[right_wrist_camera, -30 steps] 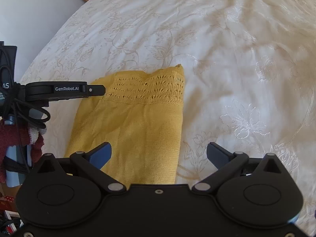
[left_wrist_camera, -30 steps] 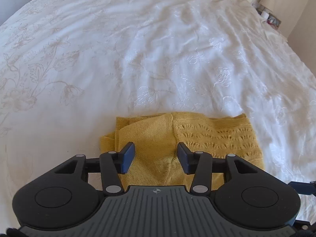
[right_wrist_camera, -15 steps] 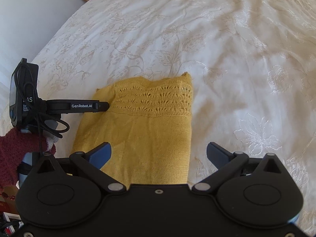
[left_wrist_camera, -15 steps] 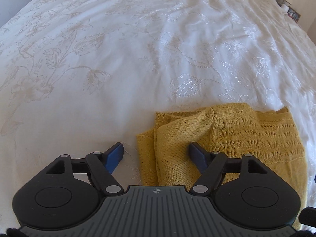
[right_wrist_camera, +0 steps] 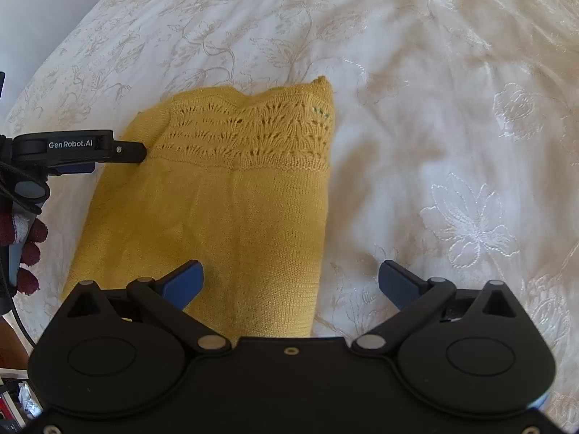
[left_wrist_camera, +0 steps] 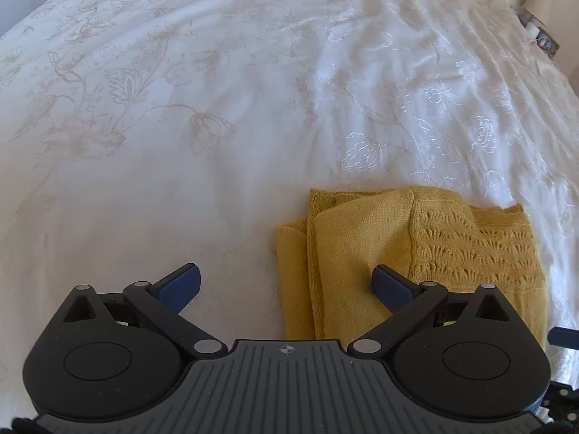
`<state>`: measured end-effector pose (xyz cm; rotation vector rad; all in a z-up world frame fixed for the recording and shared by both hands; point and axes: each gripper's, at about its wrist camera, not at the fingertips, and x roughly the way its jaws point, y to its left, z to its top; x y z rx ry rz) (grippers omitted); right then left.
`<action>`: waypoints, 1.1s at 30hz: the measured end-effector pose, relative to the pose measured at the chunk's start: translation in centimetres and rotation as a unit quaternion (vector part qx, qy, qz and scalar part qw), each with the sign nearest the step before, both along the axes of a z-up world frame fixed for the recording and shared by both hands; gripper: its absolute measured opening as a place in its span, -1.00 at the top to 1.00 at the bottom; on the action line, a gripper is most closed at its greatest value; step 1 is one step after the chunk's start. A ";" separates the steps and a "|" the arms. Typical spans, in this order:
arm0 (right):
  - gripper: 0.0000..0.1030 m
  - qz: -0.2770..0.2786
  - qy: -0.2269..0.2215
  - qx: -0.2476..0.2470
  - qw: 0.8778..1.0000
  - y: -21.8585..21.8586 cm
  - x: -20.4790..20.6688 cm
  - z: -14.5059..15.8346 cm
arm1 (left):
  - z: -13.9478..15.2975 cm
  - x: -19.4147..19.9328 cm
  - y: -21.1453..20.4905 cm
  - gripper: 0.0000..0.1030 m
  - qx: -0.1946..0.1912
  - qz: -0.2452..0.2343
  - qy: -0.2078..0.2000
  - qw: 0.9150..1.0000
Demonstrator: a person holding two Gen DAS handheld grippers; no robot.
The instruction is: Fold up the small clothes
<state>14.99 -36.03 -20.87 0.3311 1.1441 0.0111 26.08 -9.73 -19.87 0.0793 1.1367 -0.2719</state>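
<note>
With the left claw just spreading and the right claw gaping empty, the yellow knit is risking its loose folded edge springing open on the soft bed.

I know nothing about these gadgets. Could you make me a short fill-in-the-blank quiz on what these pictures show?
1. The knitted garment lying on the bedspread is ____ in colour.
2. The jaws of the left hand-held gripper stand ____, with nothing clamped between them.
3. The bedspread is white, stitched with a ____ pattern.
4. The pads of the right hand-held gripper are ____ in colour.

Missing words: yellow; open; floral; blue
</note>
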 end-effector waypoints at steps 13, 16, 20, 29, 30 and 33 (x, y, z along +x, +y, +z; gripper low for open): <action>-0.99 0.013 -0.098 0.000 0.995 -0.6 -5.5 6.7 | 7.1 -10.5 -1.5 -0.99 -0.030 -0.007 -0.063 0.998; -0.99 0.030 -0.120 -0.007 0.992 -0.1 -6.8 8.1 | 8.4 -12.8 -2.3 -0.99 -0.033 -0.012 -0.082 0.996; -0.99 0.049 -0.154 -0.027 0.987 0.6 -8.7 10.1 | 10.5 -15.6 -3.0 -0.99 -0.037 -0.007 -0.112 0.993; -0.99 0.050 -0.226 -0.065 0.971 1.9 -11.5 13.8 | 15.2 -18.8 -4.0 -0.98 0.023 0.056 -0.213 0.975; -0.99 0.045 -0.232 -0.072 0.969 2.0 -11.7 14.1 | 15.5 -18.9 -4.1 -0.98 0.030 0.061 -0.222 0.973; -0.99 0.024 -0.239 -0.085 0.967 2.3 -11.8 14.8 | 16.4 -18.7 -4.4 -0.98 0.042 0.065 -0.240 0.968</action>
